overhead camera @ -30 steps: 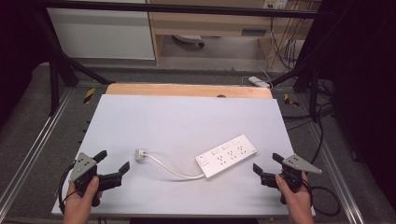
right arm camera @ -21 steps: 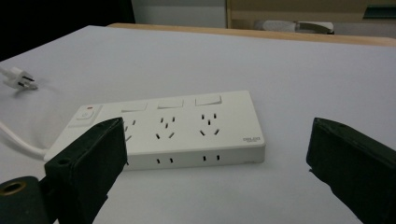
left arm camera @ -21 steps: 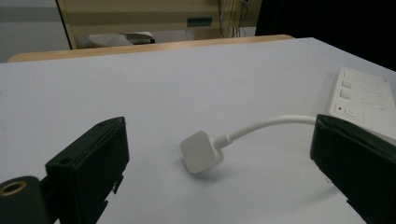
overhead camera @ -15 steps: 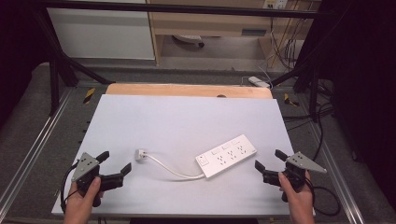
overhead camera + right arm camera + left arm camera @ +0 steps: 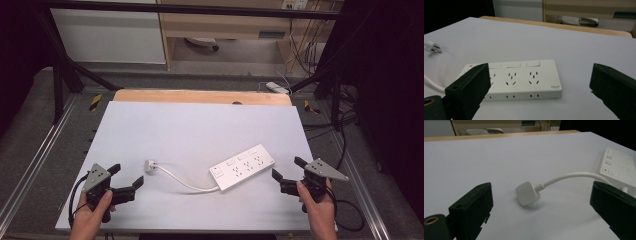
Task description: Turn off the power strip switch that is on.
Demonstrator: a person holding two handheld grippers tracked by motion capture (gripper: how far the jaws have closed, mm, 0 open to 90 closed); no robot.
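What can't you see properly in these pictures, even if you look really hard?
- Plug prongs: in the left gripper view its own body hides them.
- Power strip logo: too small to read in the right gripper view.
- Power strip's far end: cut off by the right edge of the left gripper view.
- Cord: the right gripper's left finger hides part in its view.

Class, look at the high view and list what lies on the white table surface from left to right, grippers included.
left gripper → plug → white cable → power strip → right gripper
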